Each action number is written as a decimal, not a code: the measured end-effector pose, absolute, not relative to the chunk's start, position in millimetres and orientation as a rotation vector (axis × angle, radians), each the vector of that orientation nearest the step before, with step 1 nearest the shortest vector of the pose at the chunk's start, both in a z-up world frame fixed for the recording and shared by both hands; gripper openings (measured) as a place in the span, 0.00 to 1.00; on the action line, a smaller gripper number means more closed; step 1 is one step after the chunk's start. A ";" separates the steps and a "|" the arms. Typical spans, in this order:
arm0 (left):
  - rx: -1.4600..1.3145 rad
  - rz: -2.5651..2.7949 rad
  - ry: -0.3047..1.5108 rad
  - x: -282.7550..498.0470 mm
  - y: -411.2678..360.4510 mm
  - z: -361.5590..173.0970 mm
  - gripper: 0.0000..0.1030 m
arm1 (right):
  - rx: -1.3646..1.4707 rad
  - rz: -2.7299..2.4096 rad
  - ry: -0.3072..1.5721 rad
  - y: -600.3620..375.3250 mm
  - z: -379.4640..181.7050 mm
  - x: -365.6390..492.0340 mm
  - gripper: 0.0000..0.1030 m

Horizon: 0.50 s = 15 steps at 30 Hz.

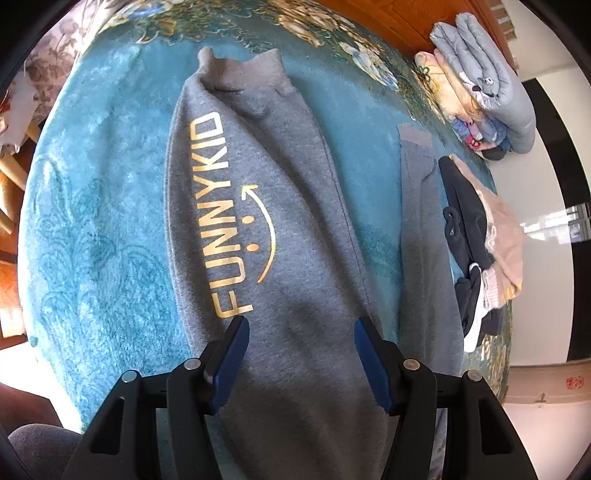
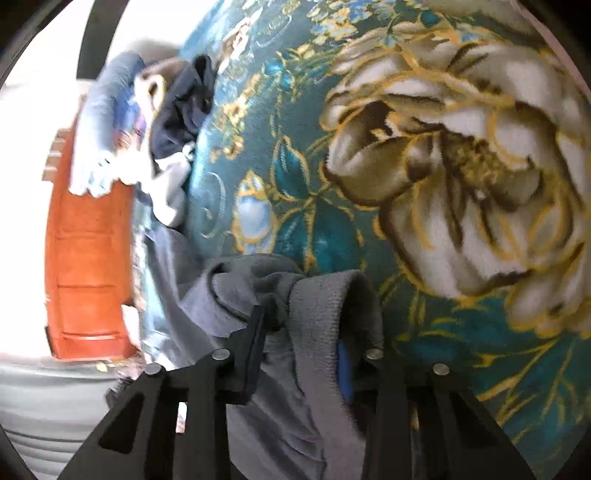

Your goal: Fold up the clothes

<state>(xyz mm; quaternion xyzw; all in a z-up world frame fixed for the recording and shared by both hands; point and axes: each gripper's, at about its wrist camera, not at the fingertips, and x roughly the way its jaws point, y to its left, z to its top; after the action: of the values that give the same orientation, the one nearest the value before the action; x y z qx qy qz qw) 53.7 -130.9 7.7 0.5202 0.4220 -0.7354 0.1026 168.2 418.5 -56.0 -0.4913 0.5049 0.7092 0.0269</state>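
A grey sweatshirt (image 1: 258, 206) with gold "FUNNYKID" lettering lies flat on the teal floral blanket (image 1: 103, 221); one sleeve (image 1: 424, 229) stretches out to its right. My left gripper (image 1: 301, 325) is open just above the sweatshirt's near part, holding nothing. In the right wrist view, the grey ribbed edge of the sweatshirt (image 2: 325, 306) is bunched between and over the fingers of my right gripper (image 2: 306, 332), lifted off the blanket (image 2: 332, 229). The fingers stand fairly wide apart, and cloth hides the tips, so the grip is unclear.
A pile of dark and beige clothes (image 1: 476, 243) lies at the blanket's right edge. Folded quilts (image 1: 480, 85) are stacked at the far right against an orange wooden headboard (image 1: 399, 22). The dark clothes (image 2: 181, 110) and headboard (image 2: 88, 240) also show in the right wrist view.
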 end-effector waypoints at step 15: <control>1.518 -2.190 1.208 55.1 -134.9 12.1 0.61 | -1.294 2.192 0.971 455.4 20.8 160.1 0.03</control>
<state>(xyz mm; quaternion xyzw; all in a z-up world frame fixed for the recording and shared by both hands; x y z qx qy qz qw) 55.1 -134.9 12.1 0.5159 0.4106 -0.7441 0.1078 160.1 455.4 20.8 -0.4646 0.3488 0.7871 0.2073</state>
